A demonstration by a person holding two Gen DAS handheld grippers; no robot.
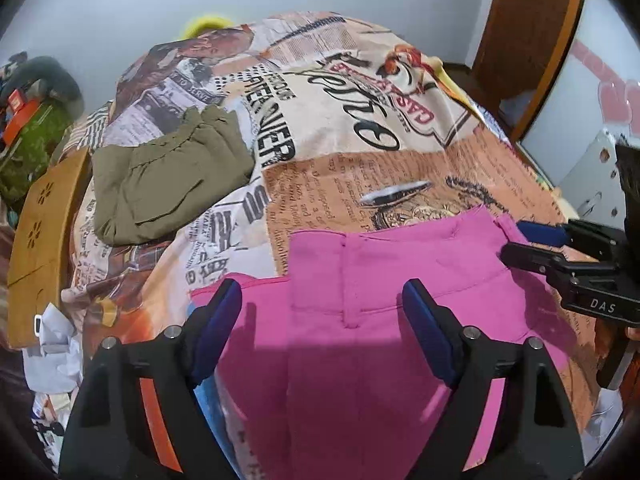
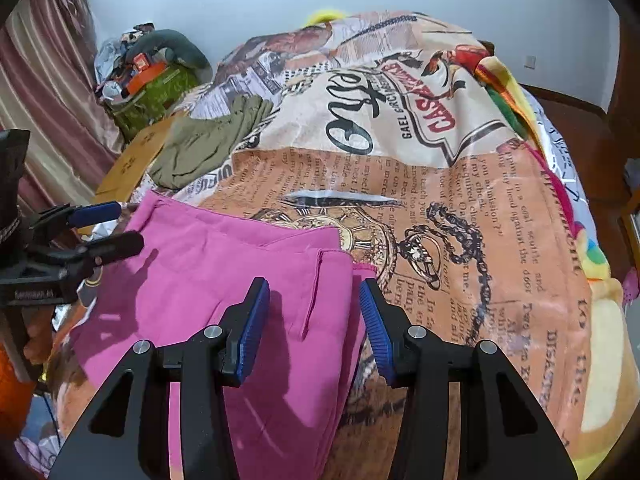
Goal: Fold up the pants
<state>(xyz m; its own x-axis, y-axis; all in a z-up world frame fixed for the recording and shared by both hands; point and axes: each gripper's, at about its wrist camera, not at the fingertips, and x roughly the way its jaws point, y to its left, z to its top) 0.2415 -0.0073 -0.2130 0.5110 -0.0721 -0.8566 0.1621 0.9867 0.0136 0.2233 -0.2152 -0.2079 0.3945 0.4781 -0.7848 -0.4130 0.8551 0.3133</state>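
Pink pants (image 1: 360,320) lie on the bed's printed newspaper-pattern cover, waistband away from me; they also show in the right wrist view (image 2: 224,276). My left gripper (image 1: 322,296) is open above the pants' upper part, holding nothing. My right gripper (image 2: 314,296) is open over the pants' right edge, holding nothing. The right gripper shows in the left wrist view (image 1: 520,242) at the waistband's right corner, jaws apart. The left gripper shows in the right wrist view (image 2: 120,226) at the pants' left side.
Folded olive-green pants (image 1: 168,184) lie on the cover's far left, also in the right wrist view (image 2: 208,144). A wooden board (image 1: 44,240) lies at the bed's left edge. Cluttered bags (image 2: 152,80) stand beyond. A door (image 1: 532,48) is far right.
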